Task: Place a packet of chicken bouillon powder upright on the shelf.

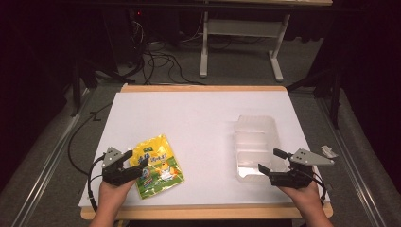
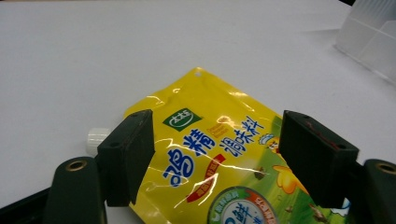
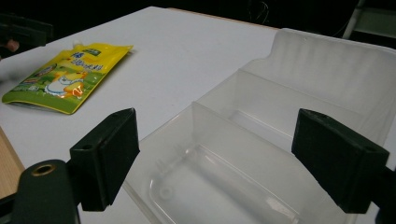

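High view: a white table (image 1: pixel 198 118) holds a yellow pouch (image 1: pixel 157 165) and a clear plastic tray (image 1: pixel 256 144). The pouch lies flat, well to the left of the tray, near the table's front edge. The left gripper (image 1: pixel 135 159) hovers at the pouch's near left corner, jaws spread wide with nothing between them. The right gripper (image 1: pixel 271 161) sits at the tray's near end, jaws also wide apart and holding nothing.

Left gripper view: the pouch (image 2: pixel 219 154) spans the gap between the two black jaws, and a small white spout (image 2: pixel 95 139) sticks out at its corner.

The pouch's long axis runs diagonally, its hang-hole end pointing away from the person and its green bottom toward the table's front edge.

Likely risk: the film is glossy and lies flat, so closing jaws may skid over it or pinch only a thin fold, letting the pouch slip or droop when lifted toward the tray.
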Tool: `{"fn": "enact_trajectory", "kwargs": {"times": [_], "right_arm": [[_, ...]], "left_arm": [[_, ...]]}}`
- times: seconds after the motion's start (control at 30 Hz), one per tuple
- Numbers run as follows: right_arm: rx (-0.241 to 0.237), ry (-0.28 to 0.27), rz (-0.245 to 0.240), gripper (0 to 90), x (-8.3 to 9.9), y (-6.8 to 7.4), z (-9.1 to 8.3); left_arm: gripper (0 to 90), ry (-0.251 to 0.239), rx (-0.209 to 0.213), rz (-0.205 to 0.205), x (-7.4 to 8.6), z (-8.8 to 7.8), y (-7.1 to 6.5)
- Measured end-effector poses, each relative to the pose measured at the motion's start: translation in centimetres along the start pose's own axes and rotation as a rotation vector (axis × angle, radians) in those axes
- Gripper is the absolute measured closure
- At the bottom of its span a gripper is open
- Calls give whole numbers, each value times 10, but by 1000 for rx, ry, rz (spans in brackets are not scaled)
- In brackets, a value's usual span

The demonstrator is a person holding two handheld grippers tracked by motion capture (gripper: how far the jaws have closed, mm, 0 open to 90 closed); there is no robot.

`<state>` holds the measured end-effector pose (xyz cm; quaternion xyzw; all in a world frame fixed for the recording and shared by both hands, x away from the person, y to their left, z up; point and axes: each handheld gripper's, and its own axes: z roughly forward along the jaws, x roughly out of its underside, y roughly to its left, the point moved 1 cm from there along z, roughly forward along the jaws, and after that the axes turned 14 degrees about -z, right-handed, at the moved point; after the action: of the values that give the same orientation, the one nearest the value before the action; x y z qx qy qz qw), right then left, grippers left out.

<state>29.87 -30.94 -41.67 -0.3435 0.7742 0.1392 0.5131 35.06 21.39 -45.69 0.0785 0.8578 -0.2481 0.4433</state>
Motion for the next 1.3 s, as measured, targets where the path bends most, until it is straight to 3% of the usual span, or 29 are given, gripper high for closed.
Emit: {"fn": "enact_trajectory", "kwargs": {"times": [0.2,0.33,0.53,0.7,0.83,1.17,1.3], "right_arm": [[-2,0,8,151,0,-1,0],[-7,-2,4,151,0,0,0],[-9,-2,4,151,0,1,1],[-8,-1,11,152,0,0,0],[-8,-2,9,152,0,0,0],[-13,6,4,154,0,1,2],[-15,12,8,155,0,3,2]], "left_arm": [[274,31,-33,-27,0,2,14],[277,53,-58,-79,0,2,27],[306,79,-52,-171,2,4,38],[340,104,-36,-252,4,8,47],[368,118,-19,-295,5,11,53],[498,170,77,-409,9,16,63],[549,186,90,-404,10,17,62]]}}
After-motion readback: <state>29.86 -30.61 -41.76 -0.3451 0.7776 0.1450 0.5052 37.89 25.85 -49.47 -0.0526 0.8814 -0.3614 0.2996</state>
